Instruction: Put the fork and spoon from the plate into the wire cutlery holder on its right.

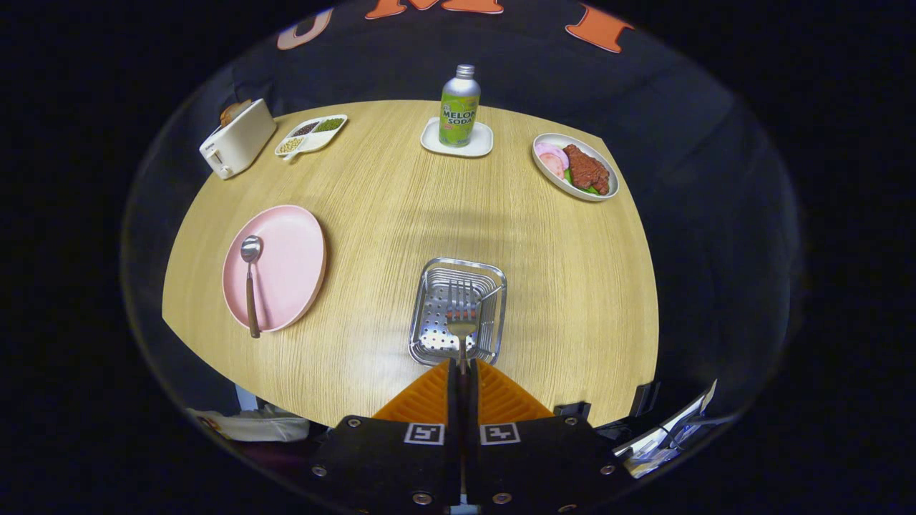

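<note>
Fork (461,315) clamped by its handle in the closed jaws of the gripper (463,372), tines over the wire cutlery holder (422,343); judged mid-delivery, release due next, then the spoon (250,275) on the pink plate (293,265) to its left.

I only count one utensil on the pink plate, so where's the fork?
In the gripper view, the silver metal fork is pinched between the orange gripper fingers, its tines over the perforated steel cutlery holder just ahead.
</note>
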`<state>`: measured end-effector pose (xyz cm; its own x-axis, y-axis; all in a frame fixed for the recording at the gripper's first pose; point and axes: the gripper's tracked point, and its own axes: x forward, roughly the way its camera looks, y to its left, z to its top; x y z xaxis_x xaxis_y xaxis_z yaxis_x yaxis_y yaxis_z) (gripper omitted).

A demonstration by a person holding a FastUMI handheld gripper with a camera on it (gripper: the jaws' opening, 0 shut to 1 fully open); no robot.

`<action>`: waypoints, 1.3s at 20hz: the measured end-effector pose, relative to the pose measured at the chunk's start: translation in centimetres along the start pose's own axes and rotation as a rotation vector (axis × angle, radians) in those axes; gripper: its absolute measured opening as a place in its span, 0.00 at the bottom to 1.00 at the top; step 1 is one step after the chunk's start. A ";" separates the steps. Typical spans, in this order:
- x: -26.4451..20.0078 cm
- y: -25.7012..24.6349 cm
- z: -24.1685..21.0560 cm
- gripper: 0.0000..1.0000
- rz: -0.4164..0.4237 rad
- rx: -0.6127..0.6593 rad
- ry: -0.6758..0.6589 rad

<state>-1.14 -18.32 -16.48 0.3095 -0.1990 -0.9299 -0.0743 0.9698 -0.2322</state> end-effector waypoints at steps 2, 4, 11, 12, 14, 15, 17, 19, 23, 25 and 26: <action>0.5 0.0 0.1 0.04 -0.002 -0.005 0.011; 0.5 0.2 0.2 0.06 0.006 -0.005 0.013; 0.3 -0.3 2.4 0.25 -0.018 0.033 -0.069; 0.2 -0.4 3.2 0.28 -0.024 0.046 -0.099; -0.5 -0.3 4.4 0.44 -0.024 0.073 -0.161; -0.7 -0.4 5.0 0.53 -0.029 0.084 -0.191; -1.5 -0.2 6.0 0.62 -0.033 0.096 -0.258; -2.3 0.1 7.0 0.79 -0.036 0.115 -0.327; -4.4 2.7 8.3 0.98 -0.015 0.108 -0.436; -5.2 5.1 8.7 0.98 0.014 0.080 -0.478; -5.4 6.4 8.8 0.98 0.028 0.055 -0.490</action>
<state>5.00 -9.79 -10.40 0.7182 -0.0963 -0.6891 -0.0429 0.9824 -0.1820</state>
